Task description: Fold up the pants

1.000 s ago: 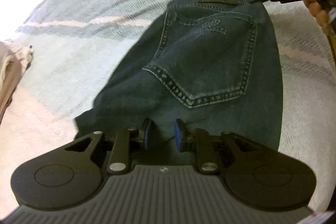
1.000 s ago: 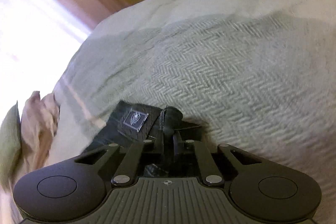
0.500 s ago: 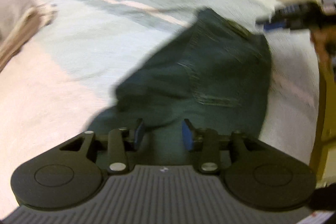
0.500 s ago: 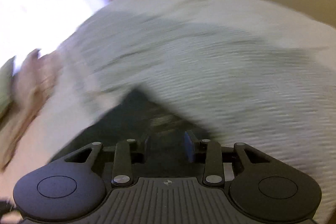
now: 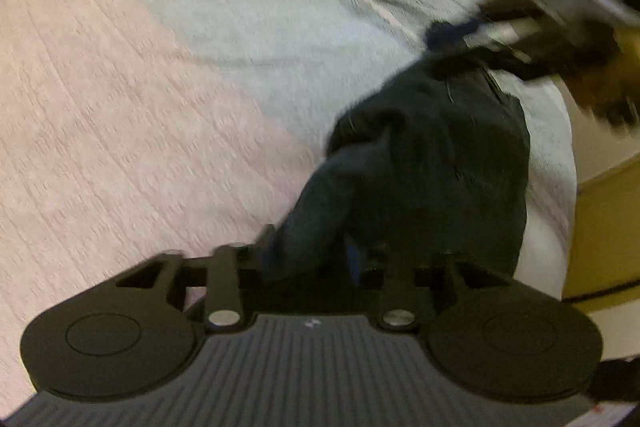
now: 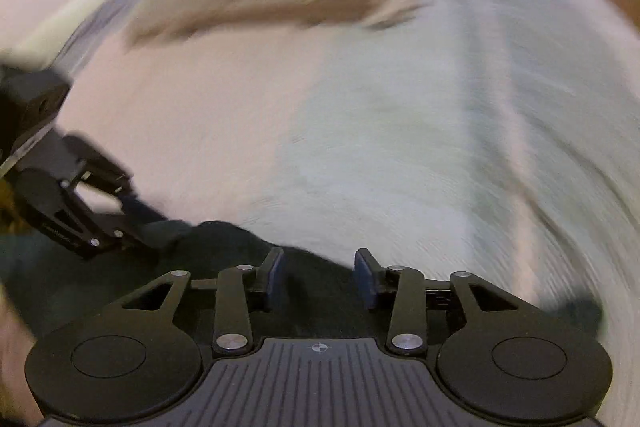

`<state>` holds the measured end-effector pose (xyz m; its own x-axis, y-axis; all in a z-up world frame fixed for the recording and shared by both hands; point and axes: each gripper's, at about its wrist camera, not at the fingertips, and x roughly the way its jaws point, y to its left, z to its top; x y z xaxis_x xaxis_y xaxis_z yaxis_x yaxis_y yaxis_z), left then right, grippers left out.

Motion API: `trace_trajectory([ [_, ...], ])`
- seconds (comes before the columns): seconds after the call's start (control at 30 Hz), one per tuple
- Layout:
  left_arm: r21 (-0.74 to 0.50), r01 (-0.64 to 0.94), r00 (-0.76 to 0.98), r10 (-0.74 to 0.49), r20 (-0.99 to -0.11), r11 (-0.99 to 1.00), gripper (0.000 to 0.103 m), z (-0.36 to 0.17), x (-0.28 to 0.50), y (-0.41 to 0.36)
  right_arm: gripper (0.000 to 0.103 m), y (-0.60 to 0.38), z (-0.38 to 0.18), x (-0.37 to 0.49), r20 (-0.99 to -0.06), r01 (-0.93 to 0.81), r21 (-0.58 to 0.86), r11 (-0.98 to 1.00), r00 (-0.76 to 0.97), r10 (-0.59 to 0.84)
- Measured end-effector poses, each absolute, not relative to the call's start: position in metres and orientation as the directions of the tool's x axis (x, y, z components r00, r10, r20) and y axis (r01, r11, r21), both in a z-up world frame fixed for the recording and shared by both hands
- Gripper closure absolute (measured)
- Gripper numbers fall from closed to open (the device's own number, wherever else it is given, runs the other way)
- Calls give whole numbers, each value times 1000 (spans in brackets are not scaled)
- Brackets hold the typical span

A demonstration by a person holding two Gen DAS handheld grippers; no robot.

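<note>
Dark bunched denim pants (image 5: 432,163), herringbone-weave bedspread (image 5: 168,75)

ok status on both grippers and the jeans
Left gripper open, jeans between its fingers. Right gripper open over jeans. Jeans bunched on bedspread. Nothing in the way.

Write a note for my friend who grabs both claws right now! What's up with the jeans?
Left claw: open, with denim bunched between its fingers.
Right claw: open, holding nothing, low over the far end of the jeans.
Dark blue denim jeans: on the pale woven bedspread, near its edge, stretched between both claws.
Done: hard to tell through the blur. The jeans look rumpled, not neatly stacked.
Left: probably smooth them and fold them into a flat pile.
</note>
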<state>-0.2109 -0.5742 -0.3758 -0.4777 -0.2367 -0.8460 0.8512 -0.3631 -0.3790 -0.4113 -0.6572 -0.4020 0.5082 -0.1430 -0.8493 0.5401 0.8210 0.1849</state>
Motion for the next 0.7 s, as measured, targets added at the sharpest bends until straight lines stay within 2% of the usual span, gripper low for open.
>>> trace_trajectory([
  [0.03, -376, 850, -477, -236, -847, -369, 94, -378, -213, -568, 66, -668, -408, -395, -869, 481, 191, 856, 488, -80],
  [0.07, -376, 848, -479, -236, -845, -373, 98, -379, -216, -561, 66, -678, -416, -383, -882, 424, 194, 885, 470, -32],
  [0.23, -381, 861, -480, -290, -828, -338, 101, -377, -213, -544, 65, -701, -451, -334, -916, 182, 308, 934, 321, 240],
  [0.33, -396, 863, -487, -309, -817, -312, 101, -374, -211, -547, 66, -701, -463, -321, -905, 139, 377, 916, 263, 333],
  [0.37, -398, 864, -487, -313, -816, -308, 101, -373, -211, -547, 74, -703, -467, -319, -897, 146, 405, 902, 255, 362],
  [0.4, -400, 866, -486, -317, -814, -302, 101, -371, -210, -548, 103, -704, -468, -319, -888, 151, 425, 892, 258, 380],
  [0.43, -403, 867, -487, -323, -812, -293, 102, -369, -207, -549, 103, -708, -466, -319, -883, 154, 429, 890, 281, 377],
  [0.47, -409, 869, -487, -326, -810, -279, 102, -369, -205, -552, 103, -714, -460, -322, -887, 188, 391, 901, 340, 314],
  [0.57, -436, 865, -497, -314, -809, -246, 102, -374, -200, -563, 103, -755, -449, -347, -857, 408, 386, 827, 491, 158],
  [0.7, -454, 862, -506, -344, -791, -223, 97, -364, -189, -579, 103, -748, -445, -348, -861, 373, 398, 838, 466, 202],
])
